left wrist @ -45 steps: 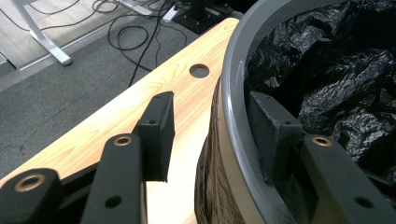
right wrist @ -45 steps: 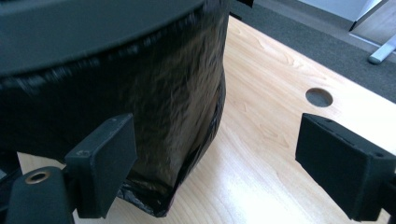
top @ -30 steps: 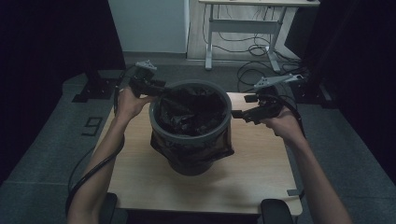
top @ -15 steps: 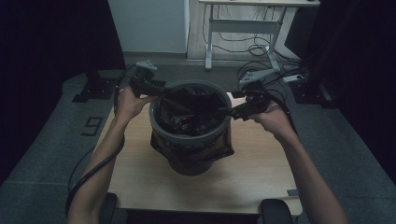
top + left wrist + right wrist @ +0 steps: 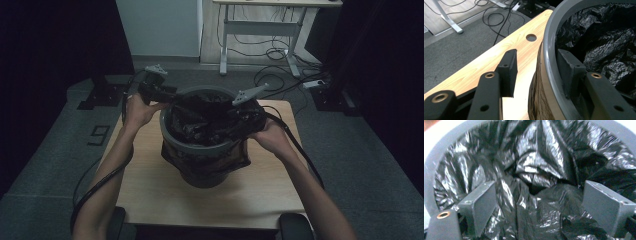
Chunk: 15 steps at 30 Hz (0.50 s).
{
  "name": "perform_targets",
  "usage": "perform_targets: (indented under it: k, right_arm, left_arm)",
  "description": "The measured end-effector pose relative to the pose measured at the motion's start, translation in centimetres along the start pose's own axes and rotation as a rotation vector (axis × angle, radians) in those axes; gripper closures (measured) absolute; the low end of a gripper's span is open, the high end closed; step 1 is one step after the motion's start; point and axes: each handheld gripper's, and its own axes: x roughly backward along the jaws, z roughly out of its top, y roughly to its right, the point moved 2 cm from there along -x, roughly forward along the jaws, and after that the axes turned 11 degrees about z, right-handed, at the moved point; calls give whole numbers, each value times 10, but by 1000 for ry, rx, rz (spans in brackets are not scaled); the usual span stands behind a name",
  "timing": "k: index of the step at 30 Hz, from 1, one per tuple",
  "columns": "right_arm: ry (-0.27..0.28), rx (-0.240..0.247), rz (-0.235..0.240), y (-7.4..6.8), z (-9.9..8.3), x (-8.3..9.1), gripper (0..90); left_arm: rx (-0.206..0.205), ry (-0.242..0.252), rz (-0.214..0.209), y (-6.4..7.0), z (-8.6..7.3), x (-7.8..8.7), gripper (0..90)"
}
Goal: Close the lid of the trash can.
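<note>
- Two views agree on the big item: the grey bin (image 5: 200,145) sits mid-desk (image 5: 150,185), with the black bag (image 5: 210,120) inside it and part of the bag draped down the outside front.
- One clear change: the right tongs (image 5: 235,120) were out beside the rim a second ago and are now over the bin's mouth, jaws wide apart above the crumpled bag (image 5: 534,182), holding nothing. My guess is they're going for a fistful of liner to pull out.
- Left tongs (image 5: 536,72) haven't budged; jaws open, straddling the rim (image 5: 549,50), one inside and one outside, not pinching, so probably steadying the bin.
- Zero brands or labels anywhere; only a "9" marked on the floor (image 5: 99,134) left of the desk.
</note>
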Motion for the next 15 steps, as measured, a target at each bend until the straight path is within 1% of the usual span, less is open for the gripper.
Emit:
perform_targets:
  k: [1, 2, 4, 6, 9, 13, 15]
  right_arm:
    - [24, -10, 4, 0, -1, 1, 128]
    - [36, -15, 6, 0, -3, 0, 125]
    - [33, -6, 6, -1, -6, -2, 117]
    - [53, 1, 5, -1, -8, -2, 122]
    - [68, -11, 7, -2, -11, -3, 126]
    - [122, -8, 13, -1, -18, -5, 127]
    - [121, -5, 9, -1, -18, -5, 128]
  left_arm:
    - [0, 0, 0, 0, 0, 0, 516]
    - [3, 0, -1, 0, 0, 0, 516]
    - [7, 0, -3, 0, 0, 0, 515]
    - [9, 2, -3, 0, 0, 0, 515]
    - [16, 5, -7, -1, -1, 0, 514]
    - [34, 10, -16, -1, -2, 0, 511]
    - [36, 10, -15, -1, -2, 0, 509]
